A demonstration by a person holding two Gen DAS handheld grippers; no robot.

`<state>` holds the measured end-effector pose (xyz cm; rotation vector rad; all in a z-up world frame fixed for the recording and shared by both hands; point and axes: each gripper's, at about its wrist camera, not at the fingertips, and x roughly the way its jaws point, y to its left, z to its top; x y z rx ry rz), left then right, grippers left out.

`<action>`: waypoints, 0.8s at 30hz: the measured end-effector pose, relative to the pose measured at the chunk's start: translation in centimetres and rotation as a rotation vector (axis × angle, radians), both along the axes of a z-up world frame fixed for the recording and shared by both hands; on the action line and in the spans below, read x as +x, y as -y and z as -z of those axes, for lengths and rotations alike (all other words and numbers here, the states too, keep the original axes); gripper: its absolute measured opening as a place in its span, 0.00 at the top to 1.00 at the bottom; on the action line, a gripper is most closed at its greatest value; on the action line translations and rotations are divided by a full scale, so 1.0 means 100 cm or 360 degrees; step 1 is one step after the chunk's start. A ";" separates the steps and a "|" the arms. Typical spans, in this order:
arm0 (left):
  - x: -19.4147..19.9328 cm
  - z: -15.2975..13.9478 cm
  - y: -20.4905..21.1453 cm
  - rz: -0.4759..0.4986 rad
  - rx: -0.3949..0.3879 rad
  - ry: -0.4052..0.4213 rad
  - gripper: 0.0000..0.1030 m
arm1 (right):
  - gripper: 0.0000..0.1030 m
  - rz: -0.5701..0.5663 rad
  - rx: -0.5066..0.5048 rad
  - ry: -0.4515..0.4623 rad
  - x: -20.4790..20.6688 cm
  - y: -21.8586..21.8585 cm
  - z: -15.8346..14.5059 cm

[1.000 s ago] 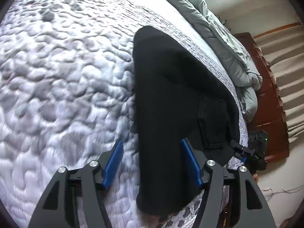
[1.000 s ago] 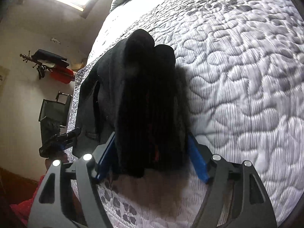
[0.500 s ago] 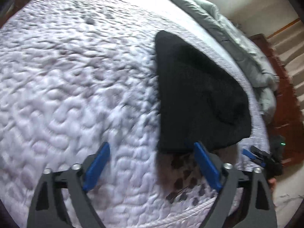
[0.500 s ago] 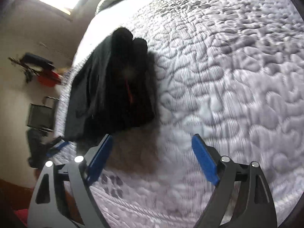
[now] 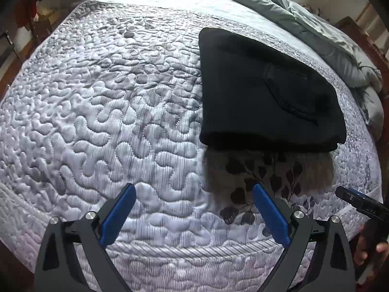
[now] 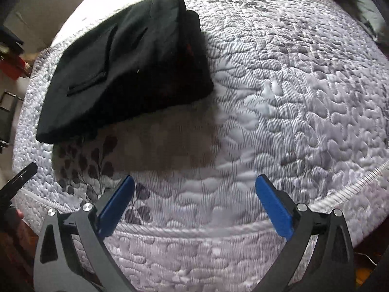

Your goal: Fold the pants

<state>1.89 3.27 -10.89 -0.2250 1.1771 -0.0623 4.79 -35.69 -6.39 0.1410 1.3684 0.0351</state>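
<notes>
Black pants (image 5: 255, 92) lie folded into a thick flat bundle on the quilted grey-white bedspread (image 5: 109, 97), a back pocket facing up. In the right wrist view the same pants (image 6: 136, 60) sit at upper left, their stacked layers showing at the right end. My left gripper (image 5: 193, 188) hovers near the bed's front edge, short of the pants; its jaws are opening, with nothing between the blue pads. My right gripper (image 6: 195, 178) is likewise back from the pants, jaws opening over bare bedspread (image 6: 291, 97). A hand (image 5: 369, 250) holds the right gripper at the lower right.
A crumpled grey-green duvet (image 5: 316, 24) lies along the far right side of the bed. A corded seam (image 6: 194, 228) marks the mattress's front edge just under both grippers. Red and dark items (image 6: 12, 65) hang by the wall at left.
Both grippers let go of the pants, opened wide and pulled back toward the bed's front edge while tipping downward. The pants now lie free on the bedspread.
</notes>
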 end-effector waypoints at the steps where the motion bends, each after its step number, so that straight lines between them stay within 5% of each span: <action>1: -0.002 -0.002 0.000 -0.0001 0.0007 0.0004 0.06 | 0.04 0.0006 0.0005 -0.0012 0.000 -0.003 -0.001; 24: -0.008 -0.049 0.022 0.0046 0.0142 0.0114 0.05 | 0.04 -0.0078 -0.0056 0.0149 -0.007 -0.036 -0.059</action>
